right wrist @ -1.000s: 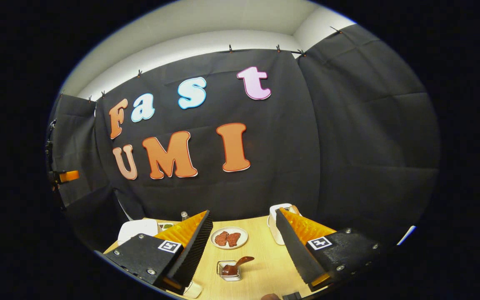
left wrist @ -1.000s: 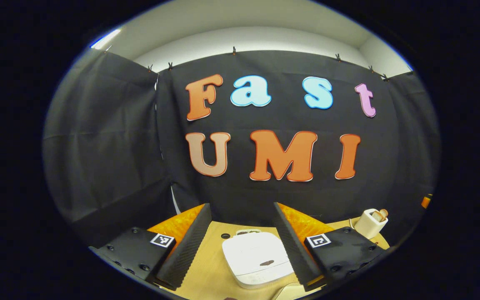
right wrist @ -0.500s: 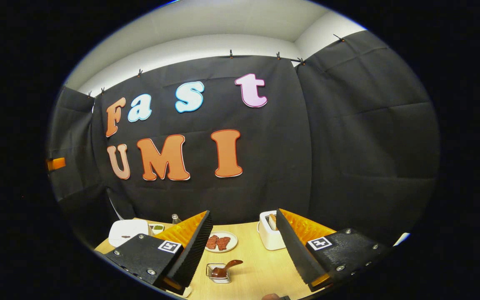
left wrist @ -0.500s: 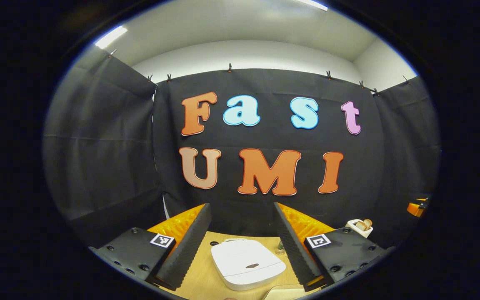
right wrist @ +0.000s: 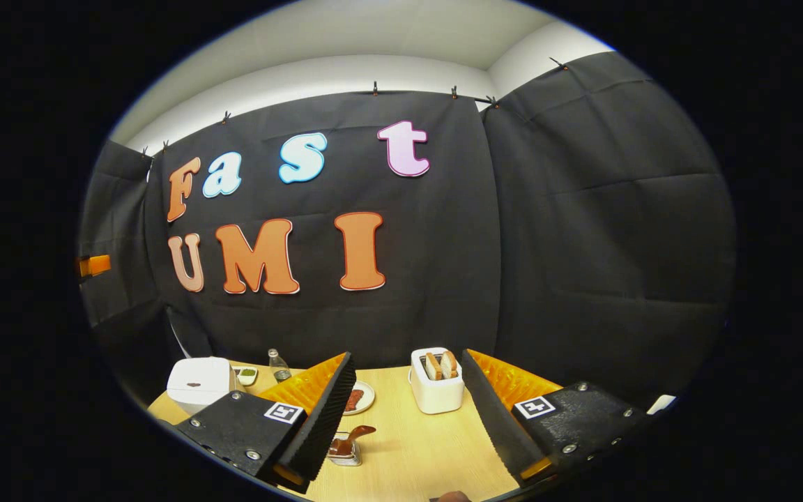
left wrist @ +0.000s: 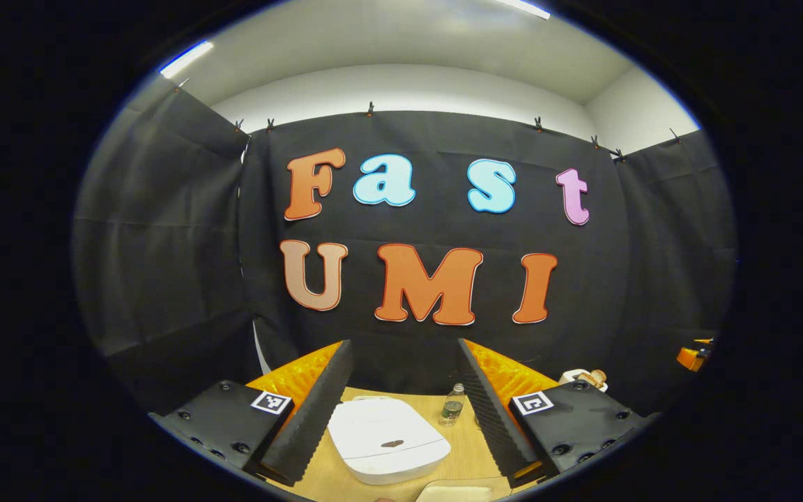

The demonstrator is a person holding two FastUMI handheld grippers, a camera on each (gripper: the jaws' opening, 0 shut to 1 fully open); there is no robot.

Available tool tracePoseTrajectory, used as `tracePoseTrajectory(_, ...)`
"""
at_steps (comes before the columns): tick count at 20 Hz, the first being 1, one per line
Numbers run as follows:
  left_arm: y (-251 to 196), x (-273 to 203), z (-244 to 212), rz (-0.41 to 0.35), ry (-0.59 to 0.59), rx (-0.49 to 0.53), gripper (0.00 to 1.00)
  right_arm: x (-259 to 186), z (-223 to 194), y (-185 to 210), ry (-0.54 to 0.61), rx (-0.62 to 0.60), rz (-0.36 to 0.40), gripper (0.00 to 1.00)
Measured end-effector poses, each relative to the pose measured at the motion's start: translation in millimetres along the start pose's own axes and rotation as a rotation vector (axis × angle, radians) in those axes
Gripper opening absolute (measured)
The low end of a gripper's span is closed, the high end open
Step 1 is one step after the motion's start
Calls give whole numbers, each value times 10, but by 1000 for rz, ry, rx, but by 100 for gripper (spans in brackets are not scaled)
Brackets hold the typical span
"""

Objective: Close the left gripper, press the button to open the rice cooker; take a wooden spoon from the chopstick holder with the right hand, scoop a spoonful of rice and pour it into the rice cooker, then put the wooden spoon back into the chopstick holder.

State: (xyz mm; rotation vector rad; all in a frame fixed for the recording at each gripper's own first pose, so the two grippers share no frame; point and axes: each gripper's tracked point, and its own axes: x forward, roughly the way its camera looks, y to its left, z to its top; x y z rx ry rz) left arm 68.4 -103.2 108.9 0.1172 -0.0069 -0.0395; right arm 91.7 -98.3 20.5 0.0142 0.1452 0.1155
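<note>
Two grippers, left gripper (left wrist: 401, 408) and right gripper (right wrist: 405, 411), fingers apart (nothing held); rice cooker (left wrist: 387, 439) lid unlabelled.

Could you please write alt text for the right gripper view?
The open right gripper hovers over a wooden table, a spoon in its holder just ahead. Beyond stand a toaster and, far left, a closed rice cooker.

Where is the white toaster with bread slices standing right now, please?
In the right gripper view, the white toaster stands on the light wooden table near the black cloth wall, to the right of the small white plate.
</note>
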Motion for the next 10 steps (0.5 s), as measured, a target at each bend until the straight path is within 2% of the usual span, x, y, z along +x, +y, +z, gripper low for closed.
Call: tracePoseTrajectory(10, -80, -95, 138, 51, -36, 2, 99, 88, -9, -185, -4, -3, 15, 94)
